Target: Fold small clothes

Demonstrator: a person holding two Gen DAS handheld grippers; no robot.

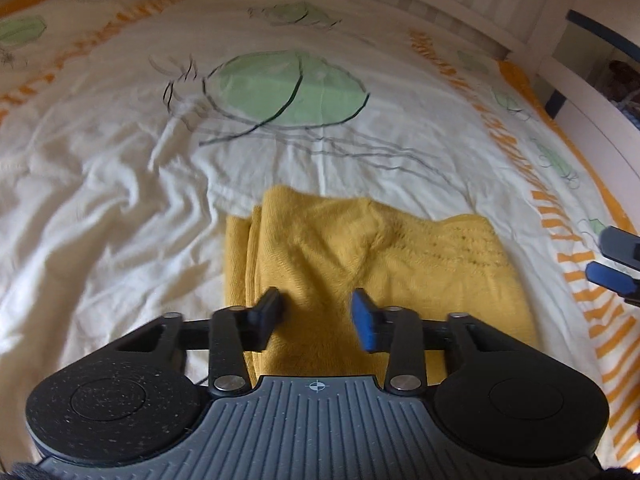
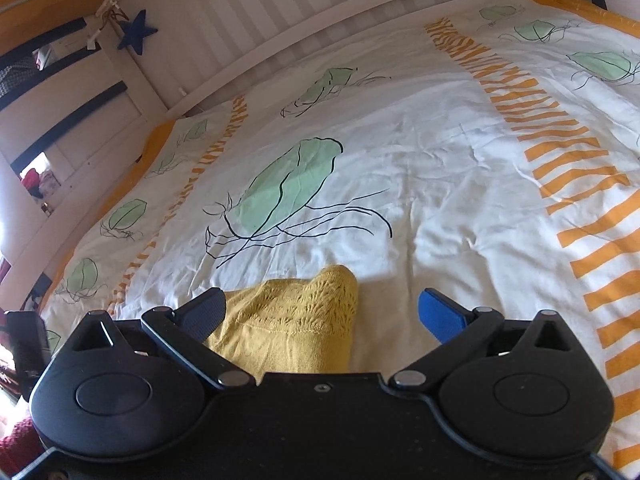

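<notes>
Presently, the yellow knitted garment [image 1: 360, 264] lies folded on the bed's duvet [image 1: 100, 208], bare bedding beyond it up to the white slatted bed frame [image 2: 304, 12]. Its long axis runs away from the left camera; a lacy openwork band marks one end. Left tool [image 1: 316, 312] hovers narrowly parted, gripping nothing; right tool [image 2: 320, 312] stands spread wide.

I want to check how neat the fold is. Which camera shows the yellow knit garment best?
The left wrist view: the yellow knit garment lies nearly whole there, with its stacked edges at the left. The right wrist view shows only one lacy-knit end, partly hidden by the gripper body.
</notes>
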